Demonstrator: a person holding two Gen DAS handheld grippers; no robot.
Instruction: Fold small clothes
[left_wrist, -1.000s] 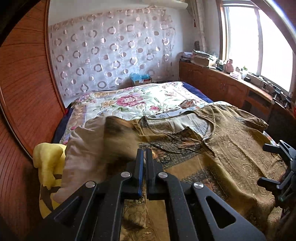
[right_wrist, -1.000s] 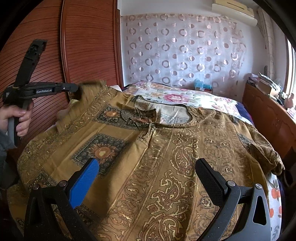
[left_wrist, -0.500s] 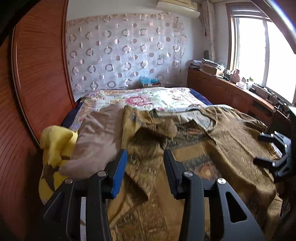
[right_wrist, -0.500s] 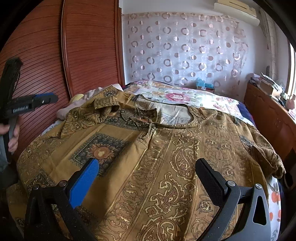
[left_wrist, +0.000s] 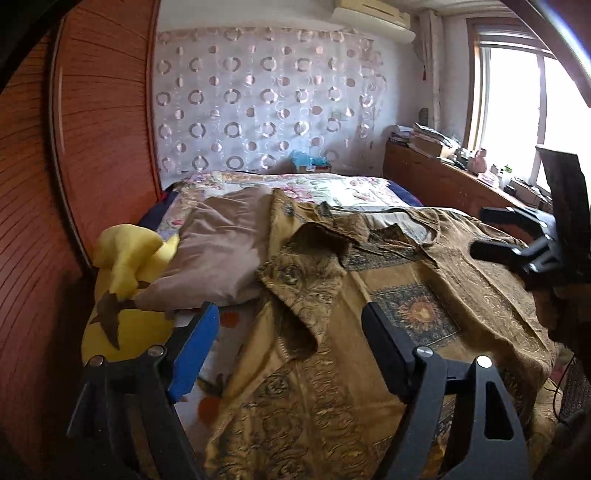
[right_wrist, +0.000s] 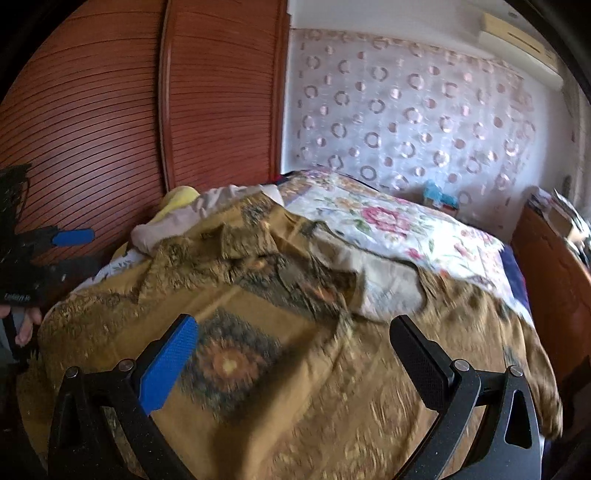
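While we hold both tools above the bed, this is how things lie:
Garment: the patterned ochre tunic (left_wrist: 417, 314) is spread across the floral bedspread (left_wrist: 347, 190), neckline toward the far end; one sleeve (left_wrist: 314, 254) lies folded inward over the chest, crumpled.
Our left gripper (left_wrist: 291, 347): jaws have just been opening and now stand well apart above the tunic's near edge, the pads clear of the cloth.
Our right gripper (right_wrist: 295, 358): jaws wide apart over the tunic's middle, gripping nothing; its view is smeared by motion.
Left hand (right_wrist: 26, 325): seen at the edge of the right camera's view, fingers curled around the left tool's handle.
Beside the tunic: a beige cloth (left_wrist: 221, 251) touches the tunic's edge, and a yellow plush toy (left_wrist: 125, 280) lies just beyond it, against the wooden wardrobe (left_wrist: 92, 147).
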